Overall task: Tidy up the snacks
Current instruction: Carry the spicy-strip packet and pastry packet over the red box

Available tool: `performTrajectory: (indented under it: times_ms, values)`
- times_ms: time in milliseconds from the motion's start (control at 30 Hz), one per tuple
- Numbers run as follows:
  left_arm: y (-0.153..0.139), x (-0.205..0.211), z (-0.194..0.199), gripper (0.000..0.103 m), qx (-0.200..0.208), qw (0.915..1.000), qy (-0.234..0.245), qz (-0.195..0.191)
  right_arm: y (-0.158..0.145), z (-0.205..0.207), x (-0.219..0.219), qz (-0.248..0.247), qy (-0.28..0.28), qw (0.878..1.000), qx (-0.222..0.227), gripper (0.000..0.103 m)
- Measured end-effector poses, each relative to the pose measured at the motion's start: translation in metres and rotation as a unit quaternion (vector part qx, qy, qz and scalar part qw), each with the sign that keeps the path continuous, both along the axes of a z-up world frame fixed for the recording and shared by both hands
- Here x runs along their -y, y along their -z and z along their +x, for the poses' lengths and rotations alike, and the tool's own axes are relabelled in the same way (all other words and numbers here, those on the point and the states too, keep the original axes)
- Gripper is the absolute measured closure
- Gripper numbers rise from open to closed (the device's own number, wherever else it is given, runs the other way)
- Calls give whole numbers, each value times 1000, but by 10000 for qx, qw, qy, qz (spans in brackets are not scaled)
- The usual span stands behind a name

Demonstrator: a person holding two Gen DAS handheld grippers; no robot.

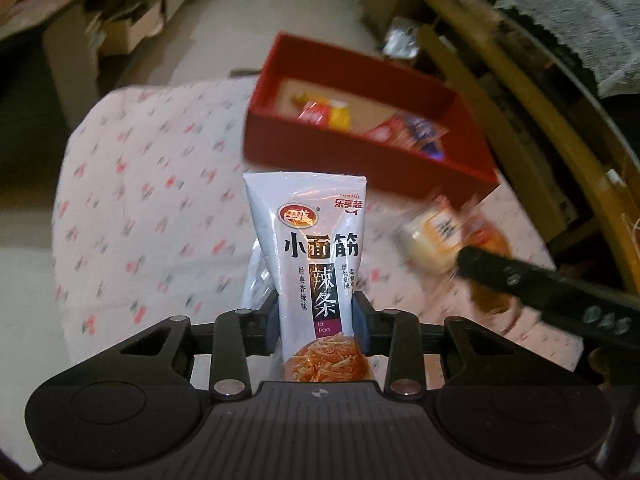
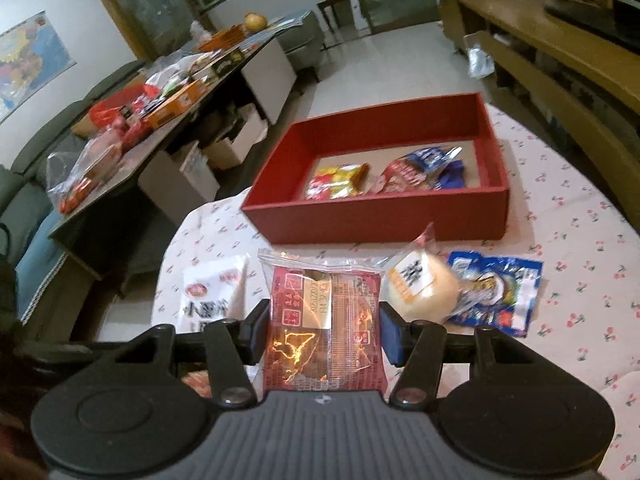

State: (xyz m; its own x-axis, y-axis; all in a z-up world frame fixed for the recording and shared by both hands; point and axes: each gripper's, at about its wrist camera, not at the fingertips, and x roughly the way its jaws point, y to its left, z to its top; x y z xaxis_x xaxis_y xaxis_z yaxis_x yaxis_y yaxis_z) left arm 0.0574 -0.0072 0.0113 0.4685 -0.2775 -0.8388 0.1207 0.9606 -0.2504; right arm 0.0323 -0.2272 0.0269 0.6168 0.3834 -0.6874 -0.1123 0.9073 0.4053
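Cherry-print cloth covers the round table [image 2: 568,216] I am working over, with a cluttered side table and a sofa off to the left behind it. My left gripper [image 1: 316,312] is pinched nearly shut on the waist of a tall white spicy-strip snack packet with black lettering [image 1: 310,248], which stands upright between the pads. My right gripper [image 2: 320,330] is about half spread, its pads pressing the two sides of a flat dark-red foil-printed snack pack with a clear top edge [image 2: 322,320]. Both packs look lifted clear of the cloth.

Ahead sits the open red rectangular cardboard box [image 2: 372,216], already holding a yellow-and-red wrapper [image 2: 336,180] and a red-and-blue wrapper [image 2: 424,170] near its front wall. A round pale bun in clear wrap [image 2: 424,284] and a blue foil sachet [image 2: 496,288] lie on the cloth just in front of the box.

I judge the step to be carrying both packs into the box. I would raise each well over the front wall, keep the two grippers apart, and aim for the bare floor at the back. I would hold the tall packet gently; it is thin and could slip or fold.
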Motion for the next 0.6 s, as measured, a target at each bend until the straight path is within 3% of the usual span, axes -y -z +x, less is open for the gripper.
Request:
performTrajectory:
  times_ms: [233, 600]
  values:
    - [-15, 22, 31, 59, 213, 9992, 288, -153, -1, 24, 8, 72, 150, 9999, 12, 33]
    - [-21, 38, 76, 59, 442, 9987, 251, -101, -12, 62, 18, 175, 407, 9989, 172, 33]
